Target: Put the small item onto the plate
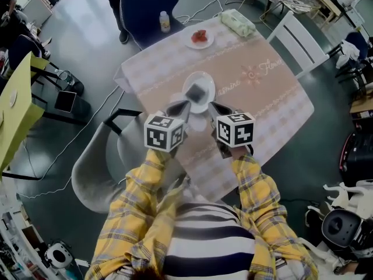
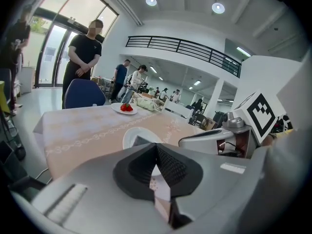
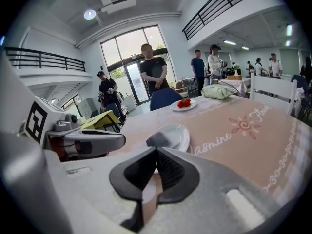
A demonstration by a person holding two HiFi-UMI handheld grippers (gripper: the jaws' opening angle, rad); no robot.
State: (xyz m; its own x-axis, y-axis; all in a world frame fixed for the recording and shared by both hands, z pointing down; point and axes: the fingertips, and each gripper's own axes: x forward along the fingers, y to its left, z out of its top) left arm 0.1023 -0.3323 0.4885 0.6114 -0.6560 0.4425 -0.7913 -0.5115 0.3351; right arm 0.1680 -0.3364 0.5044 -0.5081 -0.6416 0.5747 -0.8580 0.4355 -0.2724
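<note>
A white plate (image 1: 205, 81) sits in the middle of the pink tablecloth, and a small dark grey item (image 1: 197, 92) lies on it. In the left gripper view the plate (image 2: 127, 136) and the item (image 2: 141, 141) lie just past my jaw tips. They show the same way in the right gripper view, plate (image 3: 181, 132) and item (image 3: 160, 139). My left gripper (image 1: 182, 105) hovers at the plate's near left, shut with nothing between its jaws. At the near right my right gripper (image 1: 217, 107) is shut and empty too.
A small plate of red fruit (image 1: 200, 38), a green bundle (image 1: 239, 23) and a bottle (image 1: 165, 21) stand at the table's far side. A blue chair (image 1: 148, 2), a white chair (image 1: 298, 39) and a grey chair (image 1: 102, 162) ring the table. People stand beyond.
</note>
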